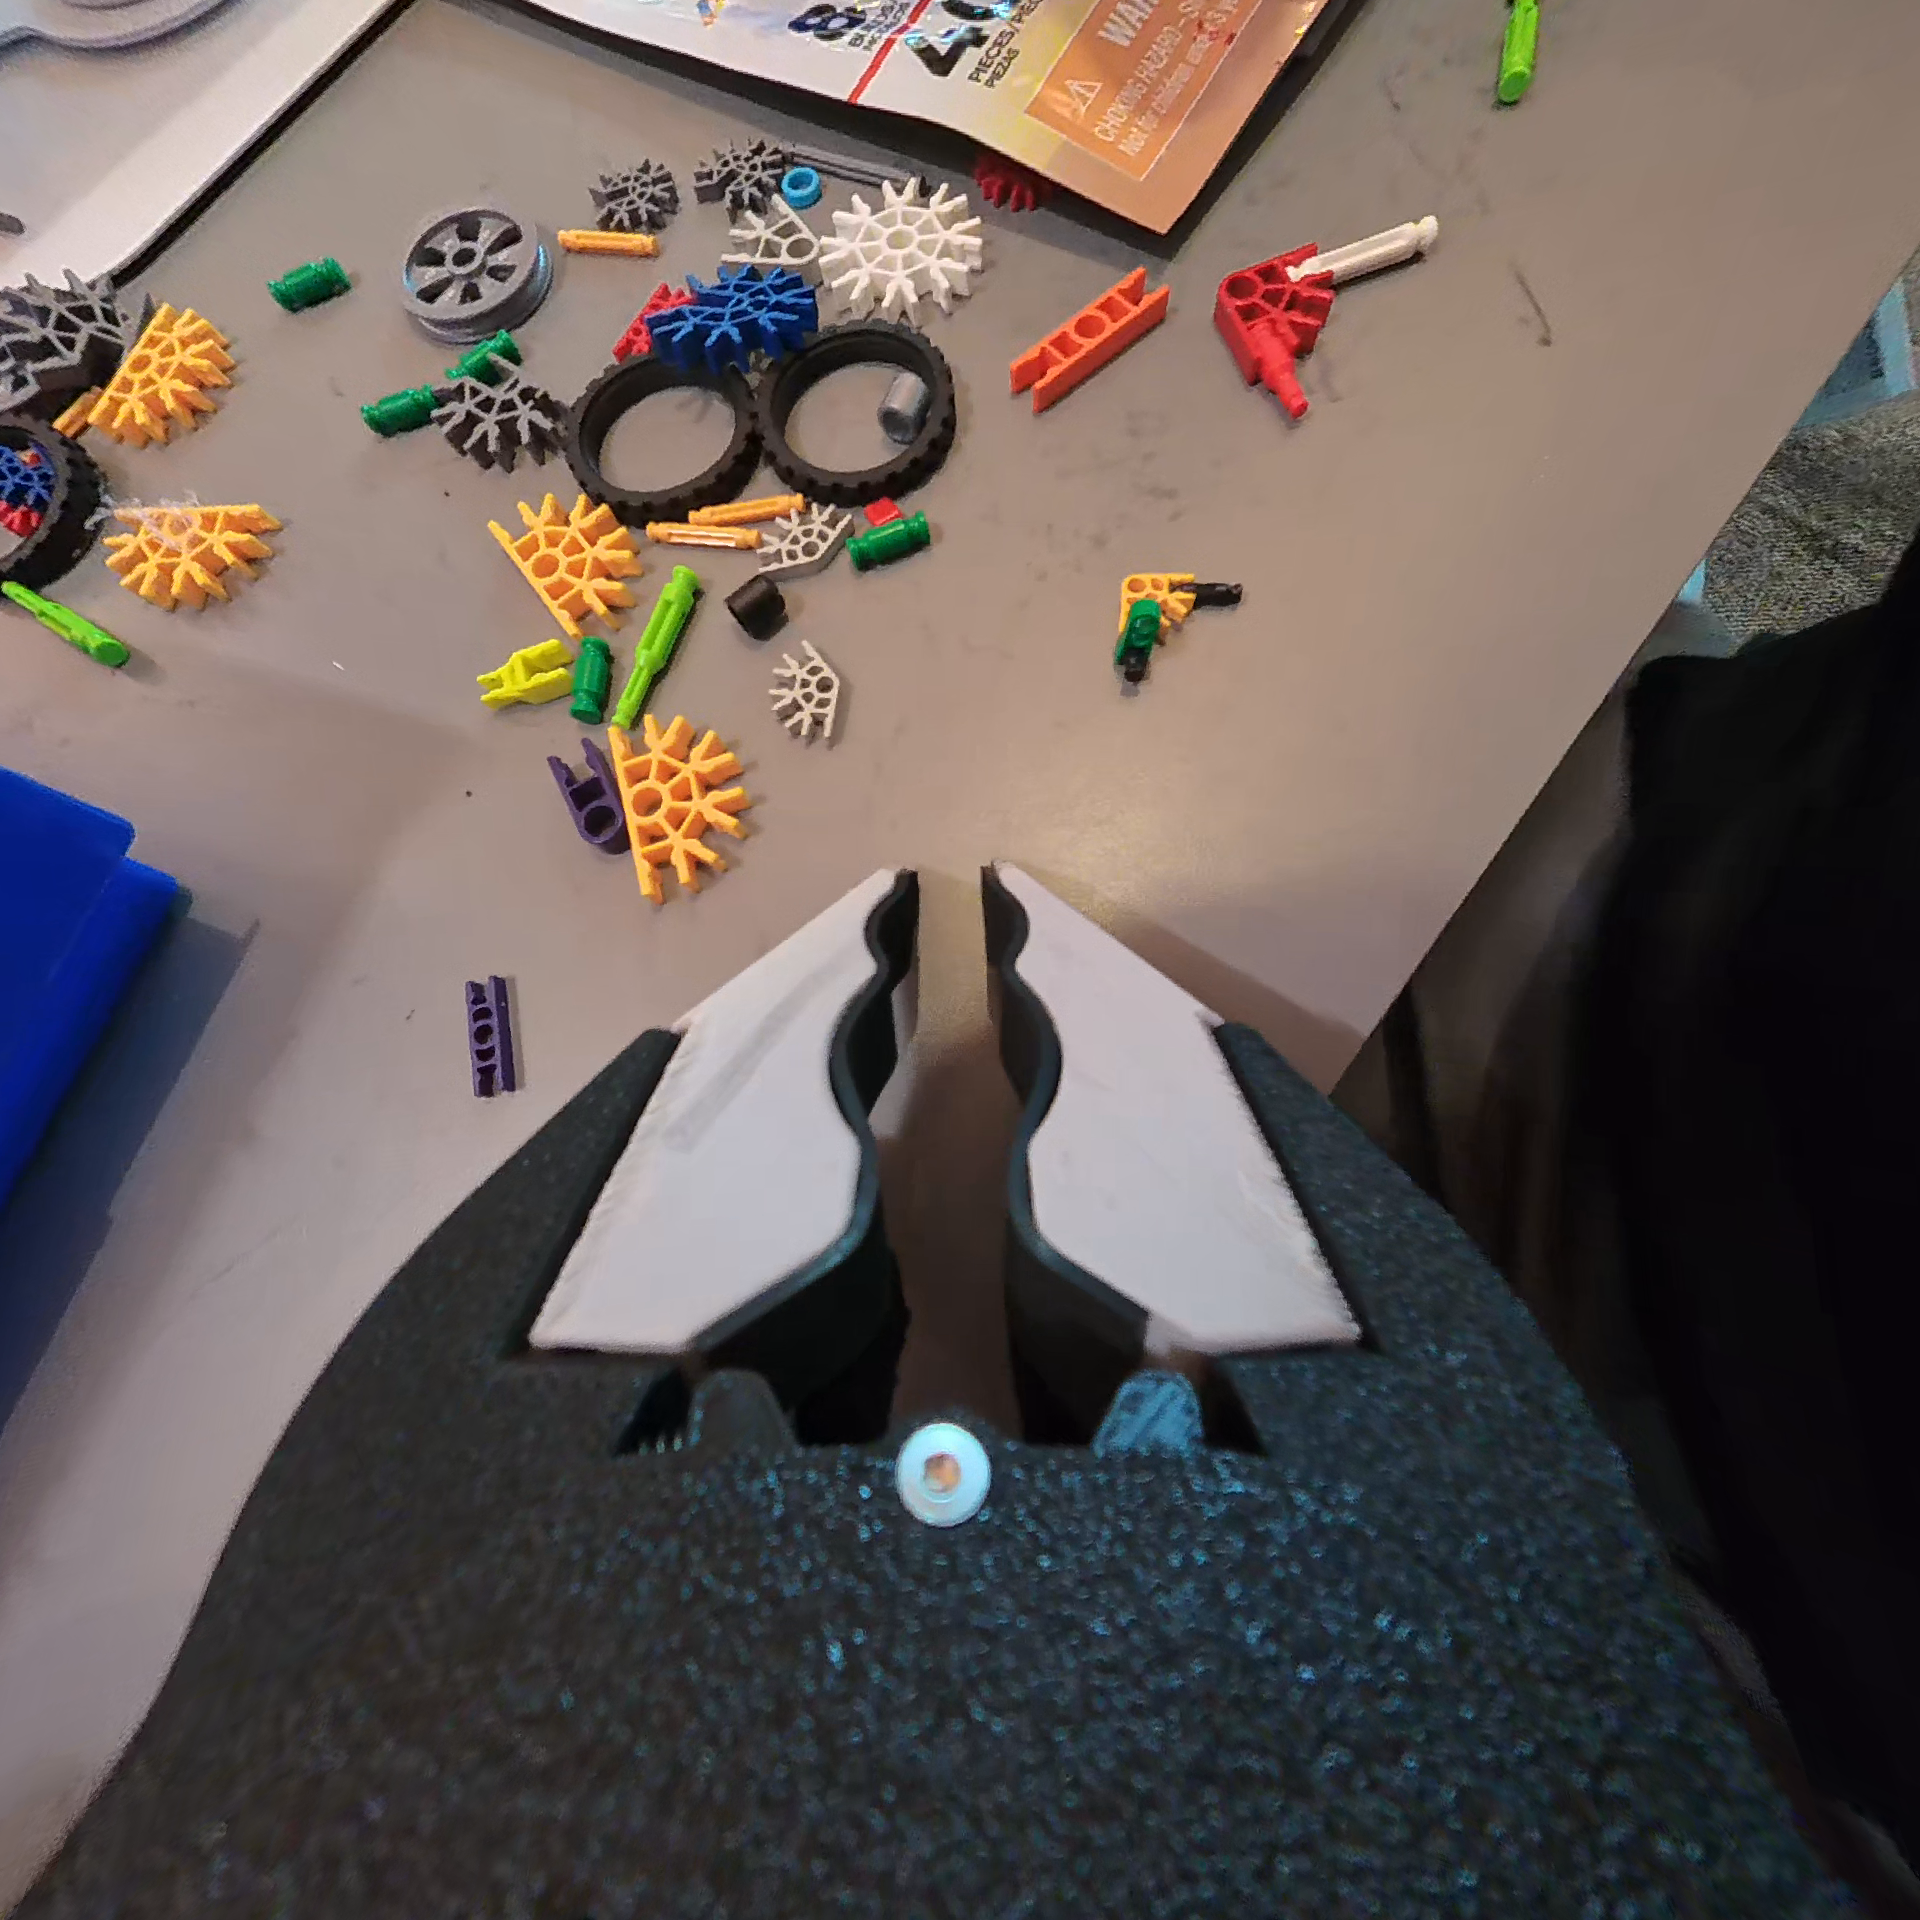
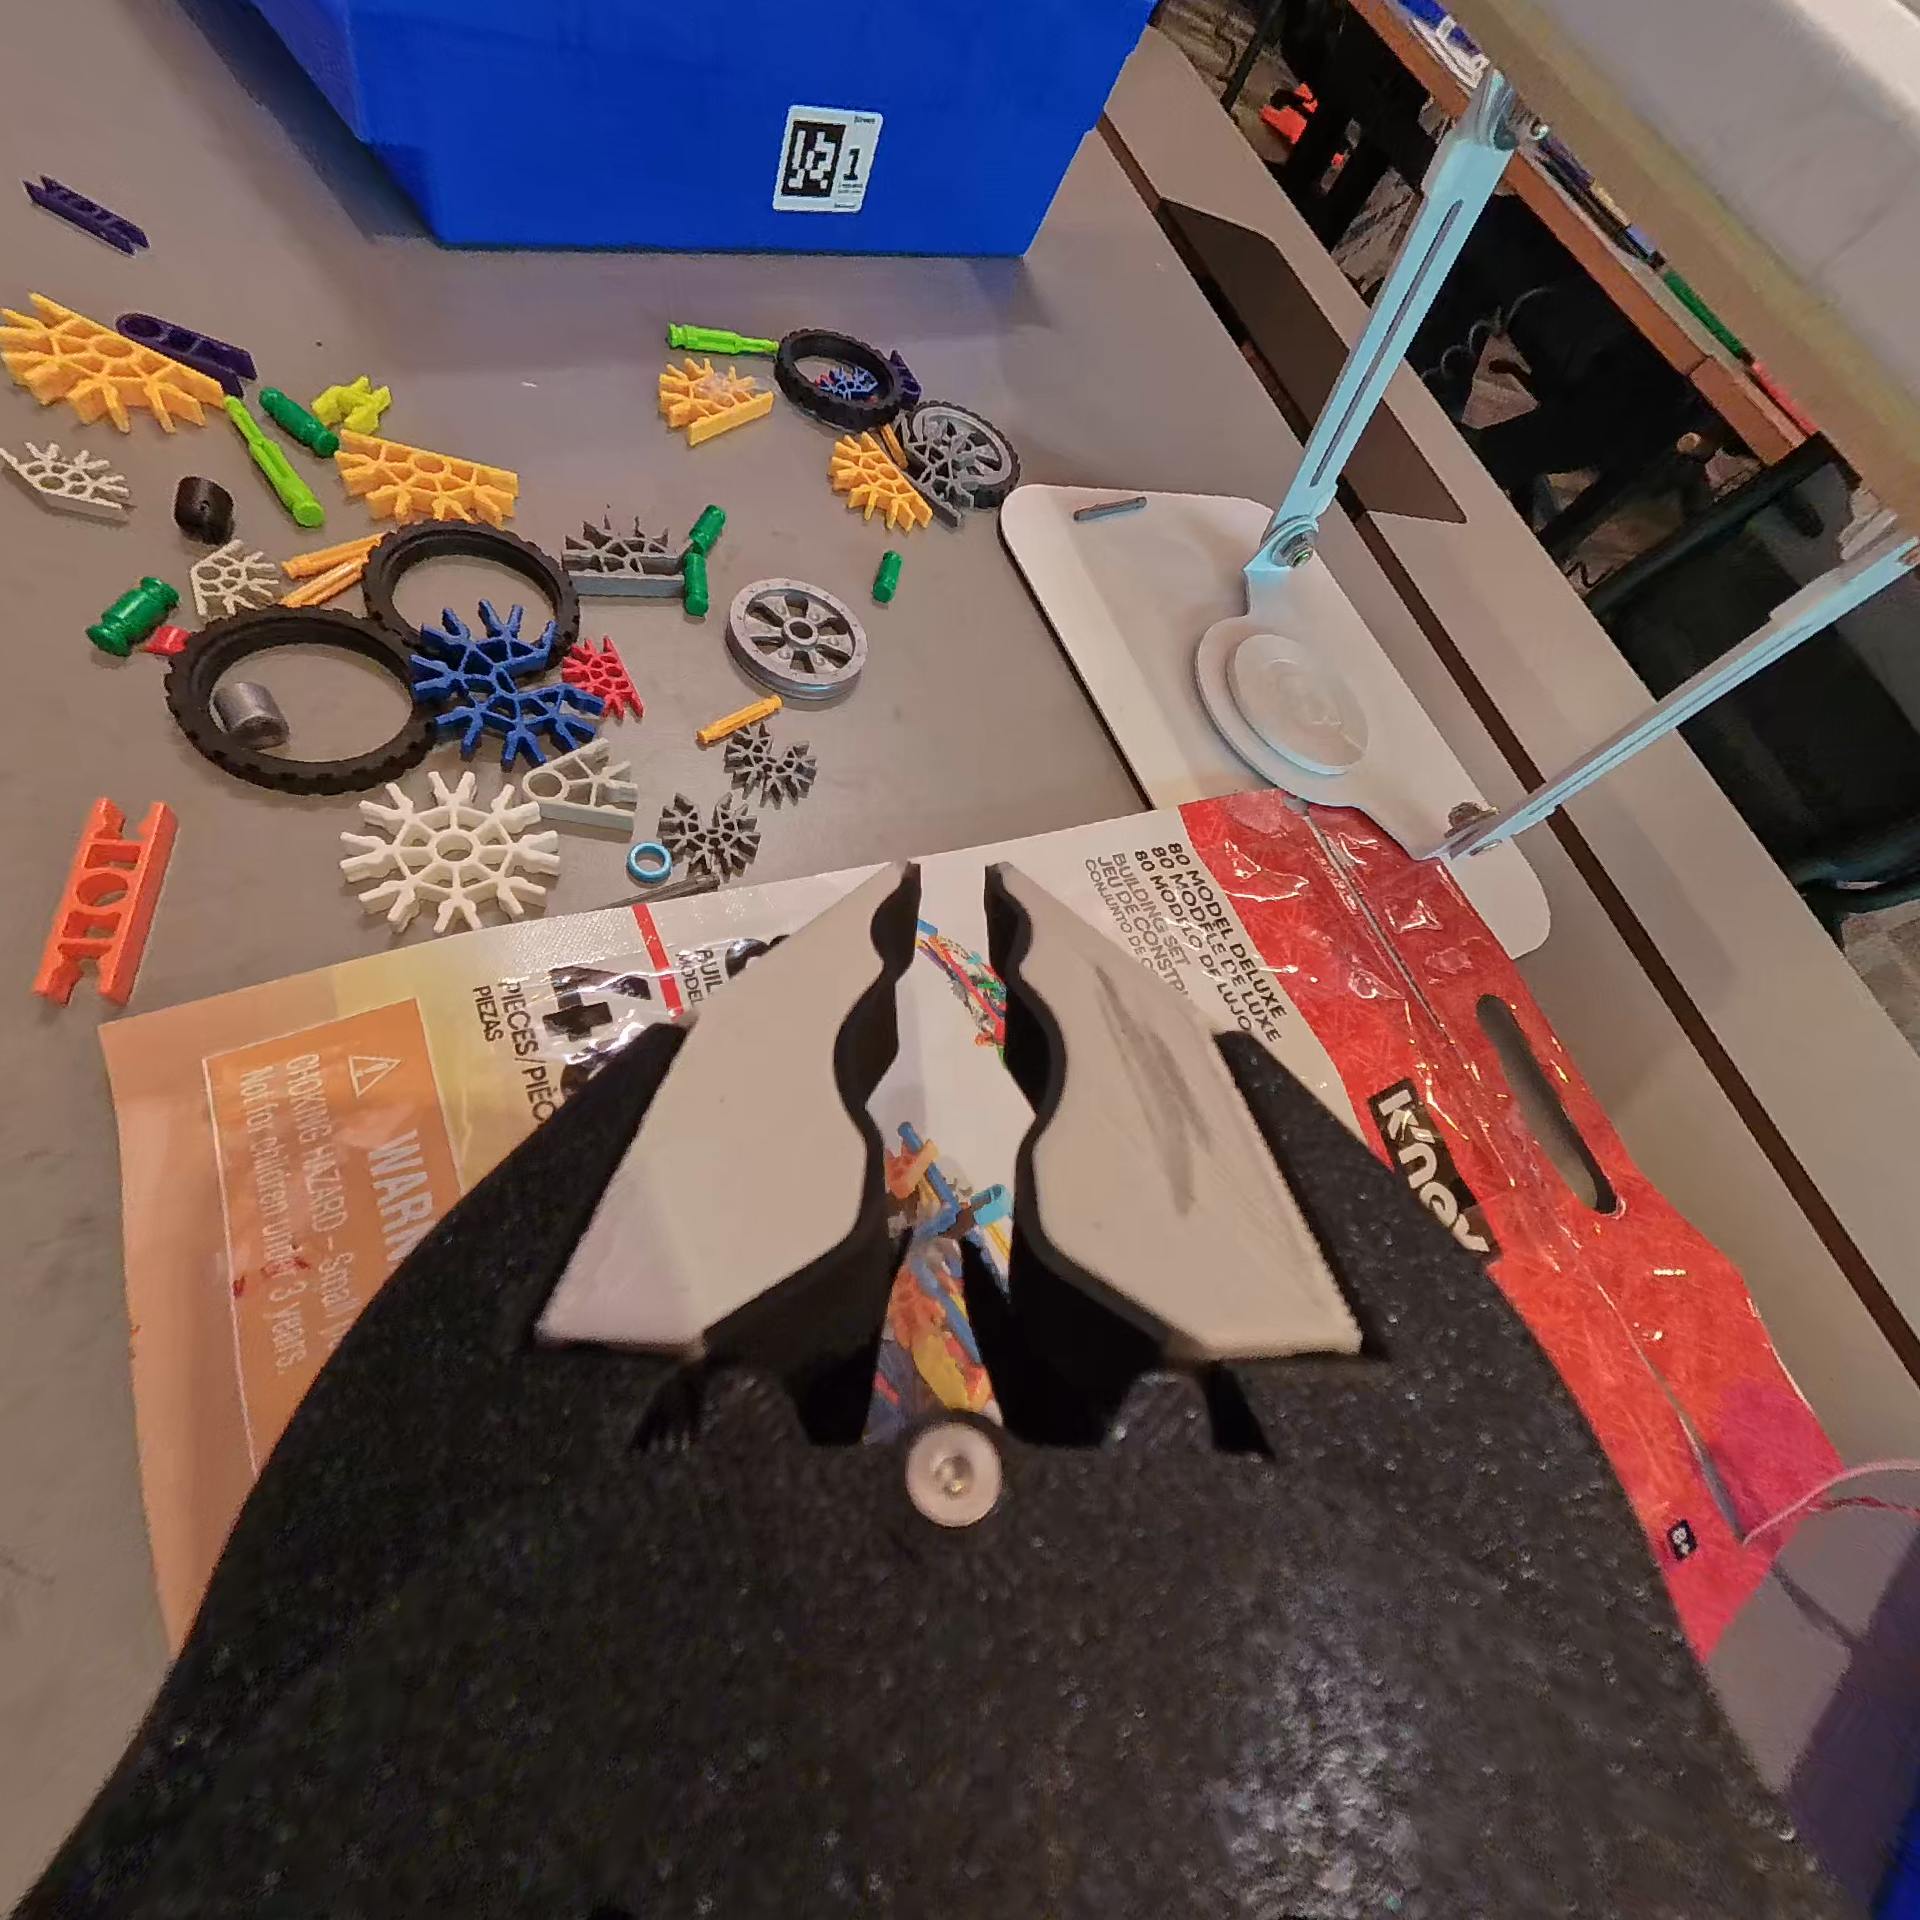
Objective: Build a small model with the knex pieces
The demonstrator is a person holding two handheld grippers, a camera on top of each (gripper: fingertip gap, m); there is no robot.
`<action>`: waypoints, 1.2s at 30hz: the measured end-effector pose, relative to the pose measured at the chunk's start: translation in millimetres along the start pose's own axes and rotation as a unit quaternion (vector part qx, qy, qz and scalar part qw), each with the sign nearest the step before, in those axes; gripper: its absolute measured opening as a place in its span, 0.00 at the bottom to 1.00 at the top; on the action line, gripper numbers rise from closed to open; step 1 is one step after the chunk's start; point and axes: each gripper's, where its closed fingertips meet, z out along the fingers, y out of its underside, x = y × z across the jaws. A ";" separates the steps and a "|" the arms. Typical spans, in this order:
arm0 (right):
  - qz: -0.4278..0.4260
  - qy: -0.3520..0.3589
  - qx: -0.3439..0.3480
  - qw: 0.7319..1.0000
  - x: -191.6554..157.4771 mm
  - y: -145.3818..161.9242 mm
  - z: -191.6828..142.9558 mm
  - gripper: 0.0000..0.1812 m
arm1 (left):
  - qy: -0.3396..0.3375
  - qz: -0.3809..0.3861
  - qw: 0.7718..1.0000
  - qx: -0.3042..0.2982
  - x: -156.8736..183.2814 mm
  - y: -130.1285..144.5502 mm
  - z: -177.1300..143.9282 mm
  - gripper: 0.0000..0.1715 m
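My left gripper [image 1: 950,875] hovers over bare grey table [image 1: 1039,727], jaws nearly together with a thin gap and nothing between them. Nearest to it are a yellow fan connector [image 1: 675,802] with a purple clip [image 1: 590,795], ahead to the left. My right gripper [image 2: 952,871] is also closed to a thin gap and empty, above a printed toy-set bag [image 2: 1351,987]. Just beyond its tips lie a white snowflake connector [image 2: 449,850], a small blue ring [image 2: 649,862] and grey connectors [image 2: 712,833]. Black tyres [image 2: 296,701], a blue snowflake connector [image 2: 499,686] and a grey wheel [image 2: 795,639] lie farther off.
A blue bin [image 2: 727,114] stands at the back in the right wrist view and at the left edge in the left wrist view [image 1: 62,935]. A white base with light-blue arms [image 2: 1278,675] sits right of the pieces. The table edge [image 1: 1558,748] runs diagonally on the right. The gap from one gripper's tips to the other's is roughly 25 cm. The yellow fan connector [image 1: 675,802] lies some 5 cm from my left tips, 20 cm from my right tips. My right wrist view [image 2: 92,363] looks at it from another angle. To the grey wheel [image 2: 795,639]: right tips about 11 cm, left tips about 20 cm. It turns up in the left wrist view [image 1: 476,256] as well.
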 end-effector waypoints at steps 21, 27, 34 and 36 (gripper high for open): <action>0.012 0.004 0.003 1.000 5.5 5.9 2.9 0.06 | 0.062 -0.032 0.996 0.050 -7.6 -25.0 -27.0 0.13; 0.013 0.001 0.018 1.000 2.4 -2.3 2.0 0.06 | -0.132 0.059 0.989 -0.025 -140.8 -41.8 -117.1 0.05; 0.001 0.002 0.016 1.000 1.0 -4.8 1.1 0.06 | -0.073 0.128 0.948 -0.283 -232.3 27.3 -105.2 0.00; 0.004 0.001 0.019 1.000 1.2 -5.9 0.5 0.06 | -0.036 0.135 0.934 -0.330 -241.1 46.4 -97.0 0.00</action>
